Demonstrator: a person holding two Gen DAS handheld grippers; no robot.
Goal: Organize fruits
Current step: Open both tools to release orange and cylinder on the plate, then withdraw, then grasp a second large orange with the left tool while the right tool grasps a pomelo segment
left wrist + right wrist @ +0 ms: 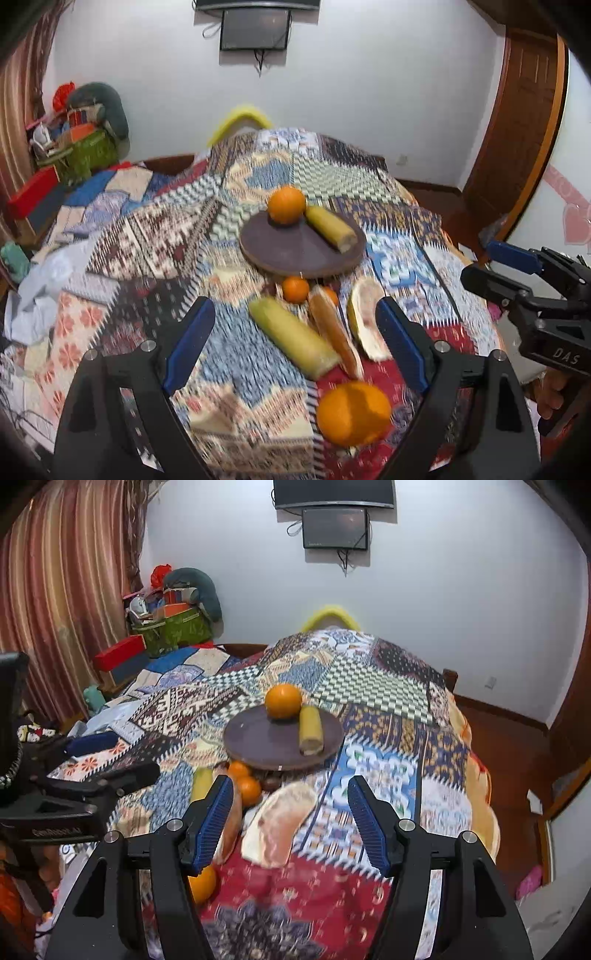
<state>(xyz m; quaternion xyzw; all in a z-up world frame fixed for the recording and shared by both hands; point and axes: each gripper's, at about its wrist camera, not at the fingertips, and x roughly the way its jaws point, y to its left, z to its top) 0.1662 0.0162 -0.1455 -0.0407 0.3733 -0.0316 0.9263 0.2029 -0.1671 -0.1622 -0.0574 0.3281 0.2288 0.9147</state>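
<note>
A dark round plate (295,254) (258,744) lies on the patchwork quilt. It holds an orange (286,205) (283,700) and a yellow-green fruit piece (330,227) (311,729). In front of it lie two small oranges (295,290) (249,790), a longer yellow-green piece (291,338) (201,784), a brownish long piece (336,332), a pale melon-like slice (364,317) (277,823) and a big orange (352,413) (201,884). My left gripper (294,302) hangs open above this group, holding nothing. My right gripper (290,786) is open beside it, over the slice, also holding nothing.
The quilt (147,236) covers a bed that drops off at the right to a wooden floor (517,746). Boxes and bags (166,627) are piled at the back left by a striped curtain (55,590). A wooden door (524,122) stands at the right.
</note>
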